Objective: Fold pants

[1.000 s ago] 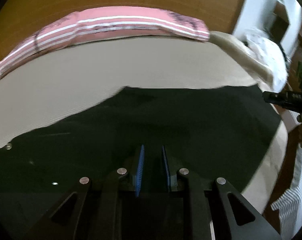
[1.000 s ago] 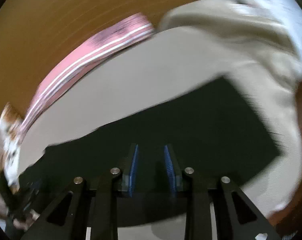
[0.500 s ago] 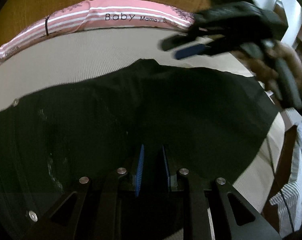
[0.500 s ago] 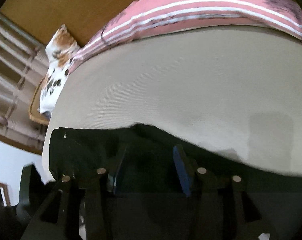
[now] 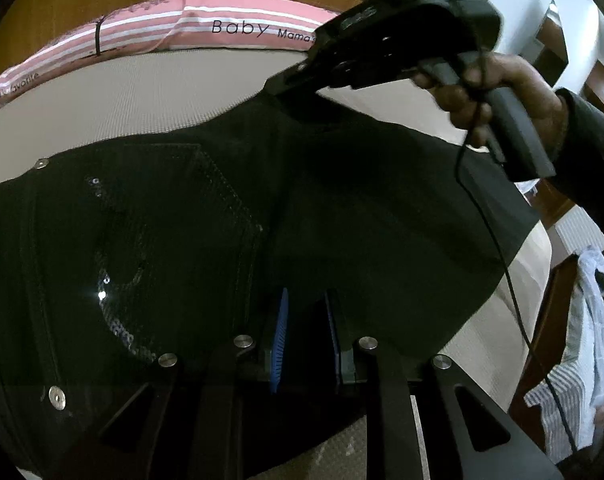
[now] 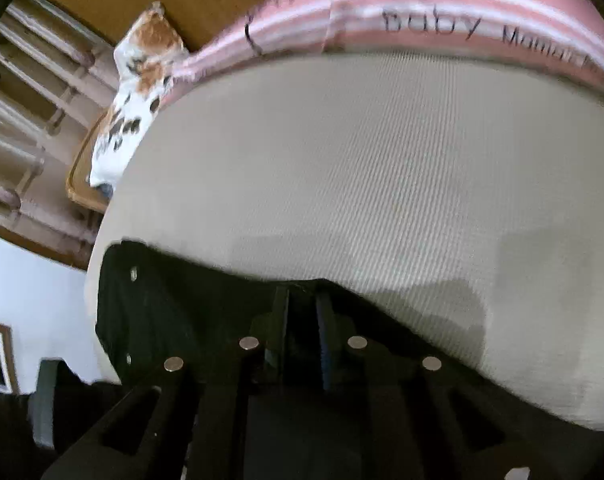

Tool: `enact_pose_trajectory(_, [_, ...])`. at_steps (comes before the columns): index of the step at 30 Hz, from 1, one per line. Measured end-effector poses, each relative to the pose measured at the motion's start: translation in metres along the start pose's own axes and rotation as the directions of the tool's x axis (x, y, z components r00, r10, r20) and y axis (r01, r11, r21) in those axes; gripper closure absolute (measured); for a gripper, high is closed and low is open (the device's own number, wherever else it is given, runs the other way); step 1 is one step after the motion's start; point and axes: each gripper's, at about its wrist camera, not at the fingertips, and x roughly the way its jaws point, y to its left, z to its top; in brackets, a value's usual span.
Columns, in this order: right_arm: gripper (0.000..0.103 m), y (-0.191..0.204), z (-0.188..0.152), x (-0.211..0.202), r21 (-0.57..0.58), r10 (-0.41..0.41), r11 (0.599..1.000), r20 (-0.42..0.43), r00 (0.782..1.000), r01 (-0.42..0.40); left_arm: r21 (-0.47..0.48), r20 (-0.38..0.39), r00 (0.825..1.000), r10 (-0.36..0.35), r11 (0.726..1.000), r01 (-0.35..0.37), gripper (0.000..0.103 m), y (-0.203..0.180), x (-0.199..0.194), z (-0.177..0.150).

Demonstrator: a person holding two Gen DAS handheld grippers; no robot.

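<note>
Black pants (image 5: pixel 382 200) with a sequinned back pocket lie spread across a beige bed sheet (image 5: pixel 142 92). My left gripper (image 5: pixel 306 294) is at their near edge, its blue pads close together with black cloth between them. At the far edge, a hand (image 5: pixel 494 88) holds my right gripper (image 5: pixel 280 86), whose tip pinches a small peak of cloth. In the right wrist view, that gripper (image 6: pixel 302 292) has its jaws closing on the far hem of the pants (image 6: pixel 162 312), with dark fabric between the pads.
A pink striped pillow (image 5: pixel 222 20) lies along the wooden headboard behind the sheet (image 6: pixel 342 160). A brown-and-white patterned cloth (image 6: pixel 138 92) sits at the bed's left corner. Striped and spotted fabrics (image 5: pixel 562 400) hang off the right side. A black cable (image 5: pixel 502 264) trails from the right gripper.
The right gripper swung across from the pants' right end to their far edge, opened wider, then closed on the cloth there. The left gripper slid a little along the near edge, still shut.
</note>
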Motion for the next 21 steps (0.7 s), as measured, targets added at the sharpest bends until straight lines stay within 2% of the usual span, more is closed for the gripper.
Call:
enact_pose_trajectory(3, [0.093, 0.001, -0.001, 0.019, -0.02, -0.075, 0.997, -0.019, 0.997, 0.075, 0.025, 0.001, 1.0, 0.019, 1.0, -0.019, 0.084, -0.007, -0.004, -0.007])
enact_pose_trajectory(5, [0.094, -0.002, 0.002, 0.033, -0.008, -0.092, 0.996, -0.02, 0.996, 0.092, 0.037, 0.004, 0.999, 0.032, 0.999, -0.032, 0.084, -0.011, -0.007, -0.012])
enact_pose_trajectory(8, [0.091, -0.005, 0.003, 0.032, 0.024, -0.076, 0.997, -0.007, 0.997, 0.077, 0.053, 0.008, 0.999, 0.044, 0.998, -0.044, 0.084, -0.013, -0.008, -0.014])
enact_pose_trajectory(9, [0.087, -0.006, 0.002, 0.028, 0.035, -0.074, 0.997, -0.003, 0.997, 0.074, 0.055, 0.004, 0.999, 0.046, 0.997, -0.046, 0.084, -0.014, -0.008, -0.013])
enact_pose_trajectory(11, [0.07, -0.007, -0.001, 0.014, 0.061, -0.079, 0.995, 0.034, 0.996, 0.077, 0.038, -0.012, 0.999, 0.034, 0.999, -0.034, 0.084, -0.013, -0.009, -0.007])
enact_pose_trajectory(13, [0.066, -0.007, -0.005, -0.008, 0.069, -0.09, 0.994, 0.093, 0.992, 0.084, 0.014, -0.011, 1.0, 0.012, 1.0, -0.012, 0.084, -0.012, -0.014, -0.002])
enact_pose_trajectory(16, [0.065, -0.007, -0.023, -0.047, 0.084, -0.106, 0.992, 0.164, 0.981, 0.093, 0.02, 0.025, 1.0, -0.009, 1.0, 0.008, 0.084, -0.019, -0.02, 0.007])
enact_pose_trajectory(19, [0.065, -0.017, -0.044, -0.063, 0.117, -0.129, 0.987, 0.161, 0.978, 0.111, 0.053, 0.025, 0.999, -0.027, 0.998, 0.026, 0.084, -0.029, -0.015, 0.013])
enact_pose_trajectory(21, [0.065, -0.024, -0.059, -0.063, 0.132, -0.167, 0.98, 0.14, 0.976, 0.149, 0.06, -0.003, 0.998, -0.058, 0.997, 0.058, 0.083, -0.034, -0.006, 0.014])
